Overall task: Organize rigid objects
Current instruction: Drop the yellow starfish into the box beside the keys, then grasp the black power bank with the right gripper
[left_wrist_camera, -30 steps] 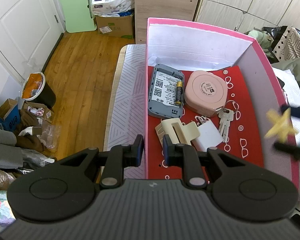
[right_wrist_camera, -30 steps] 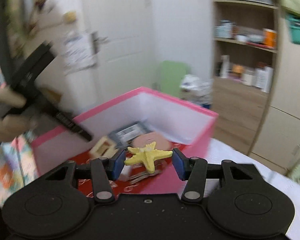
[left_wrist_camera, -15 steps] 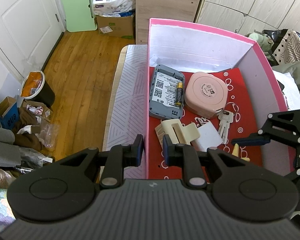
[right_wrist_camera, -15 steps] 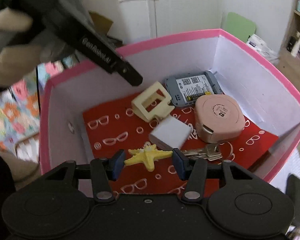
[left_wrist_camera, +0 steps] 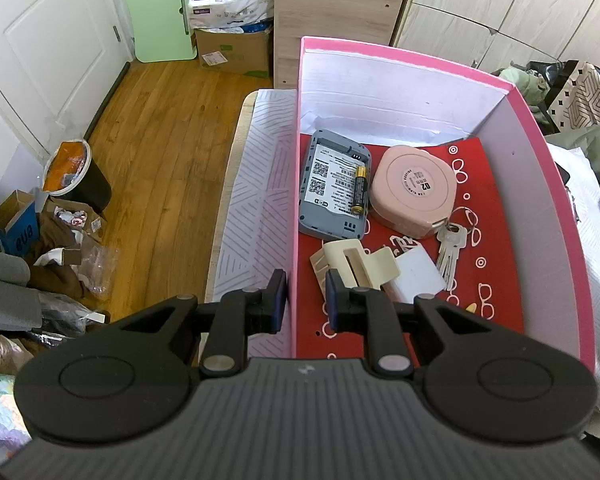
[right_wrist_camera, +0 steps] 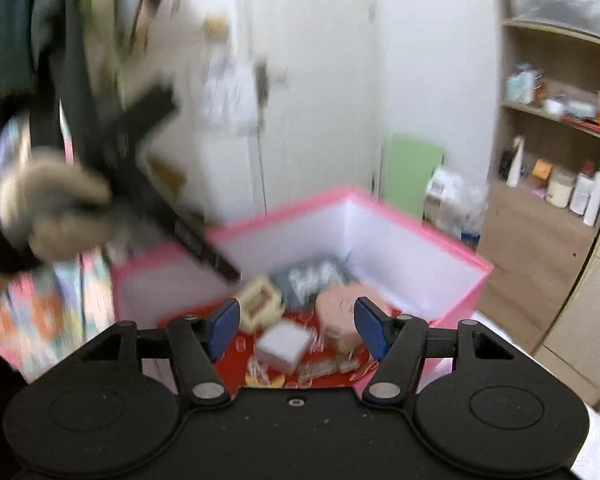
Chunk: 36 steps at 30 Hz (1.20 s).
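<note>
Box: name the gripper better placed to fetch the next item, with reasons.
Right. The right gripper is free: its jaws have just been opening, nothing between them. The left gripper straddles the box wall.

Your right gripper [right_wrist_camera: 296, 330] has just been opening its jaws, with nothing between them. Past the blue pads [right_wrist_camera: 225, 325] sits the pink box [right_wrist_camera: 412, 236], pretty blurry: a white block [right_wrist_camera: 283, 345], a cream clip [right_wrist_camera: 259, 305], a pink round case [right_wrist_camera: 340, 310] and a grey device [right_wrist_camera: 308, 280] on its red floor. A bit of yellow star [right_wrist_camera: 265, 381] peeks above the gripper body. Your gloved left hand [right_wrist_camera: 52, 204] holds the other gripper [right_wrist_camera: 156, 196] at the box's near-left wall.
</note>
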Available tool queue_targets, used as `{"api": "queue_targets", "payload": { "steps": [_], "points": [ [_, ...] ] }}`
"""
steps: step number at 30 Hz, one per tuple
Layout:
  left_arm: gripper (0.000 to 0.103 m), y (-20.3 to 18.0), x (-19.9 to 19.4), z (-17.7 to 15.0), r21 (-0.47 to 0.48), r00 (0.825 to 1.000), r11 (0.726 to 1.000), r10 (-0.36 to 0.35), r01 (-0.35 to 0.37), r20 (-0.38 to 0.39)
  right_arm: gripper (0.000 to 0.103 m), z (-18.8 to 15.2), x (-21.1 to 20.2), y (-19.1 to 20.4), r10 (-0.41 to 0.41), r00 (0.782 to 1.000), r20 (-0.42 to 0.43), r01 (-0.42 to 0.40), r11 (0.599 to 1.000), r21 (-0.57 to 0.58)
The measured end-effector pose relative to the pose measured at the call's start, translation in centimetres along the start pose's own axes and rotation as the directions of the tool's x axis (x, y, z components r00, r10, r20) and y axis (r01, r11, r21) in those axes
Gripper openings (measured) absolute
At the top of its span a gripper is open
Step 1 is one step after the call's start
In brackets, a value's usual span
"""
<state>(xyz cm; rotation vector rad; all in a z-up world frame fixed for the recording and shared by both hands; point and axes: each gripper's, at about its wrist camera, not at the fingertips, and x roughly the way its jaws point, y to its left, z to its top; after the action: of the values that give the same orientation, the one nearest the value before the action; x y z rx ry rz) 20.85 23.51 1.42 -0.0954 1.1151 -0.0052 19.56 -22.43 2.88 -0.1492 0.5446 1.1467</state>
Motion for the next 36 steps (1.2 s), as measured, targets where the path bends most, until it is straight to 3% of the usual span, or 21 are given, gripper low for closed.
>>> {"api": "queue_targets", "payload": {
  "steps": [6, 10, 16, 21, 25, 36],
  "points": [
    [0.018, 0.0, 0.0, -0.1, 0.003, 1.0, 1.0, 0.01, -0.01, 0.002, 0.068, -3.0, -2.8, -4.9, -0.136, 0.99, -0.049, 0.143, 0.971, 0.194],
    [0.018, 0.0, 0.0, 0.1, -0.002, 1.0, 1.0, 0.01, -0.01, -0.004, 0.068, -5.7, -3.7, -6.3, -0.294, 0.953, -0.079, 0.304, 0.923, 0.237],
    [0.02, 0.0, 0.1, 0.1, -0.014, 1.0, 1.0, 0.009, -0.009, -0.005, 0.068, -7.9, -4.7, -7.4, -0.333, 0.939, -0.086, 0.343, 0.891, 0.297],
    [0.021, -0.1, 0.1, 0.1, -0.012, 1.0, 1.0, 0.011, -0.011, -0.004, 0.069, -7.6, -4.0, -7.6, -0.41, 0.911, -0.055, 0.412, 0.888, 0.206],
    [0.021, -0.2, 0.0, 0.1, -0.011, 1.0, 1.0, 0.008, -0.008, -0.007, 0.088, -6.9, -2.2, -9.0, -0.464, 0.885, -0.026, 0.462, 0.873, 0.158],
    [0.021, 0.1, 0.0, 0.1, -0.002, 1.0, 1.0, -0.003, 0.003, -0.003, 0.088, -7.8, 3.3, -12.9, -0.462, 0.876, -0.135, 0.478, 0.867, 0.138]
  ]
}}
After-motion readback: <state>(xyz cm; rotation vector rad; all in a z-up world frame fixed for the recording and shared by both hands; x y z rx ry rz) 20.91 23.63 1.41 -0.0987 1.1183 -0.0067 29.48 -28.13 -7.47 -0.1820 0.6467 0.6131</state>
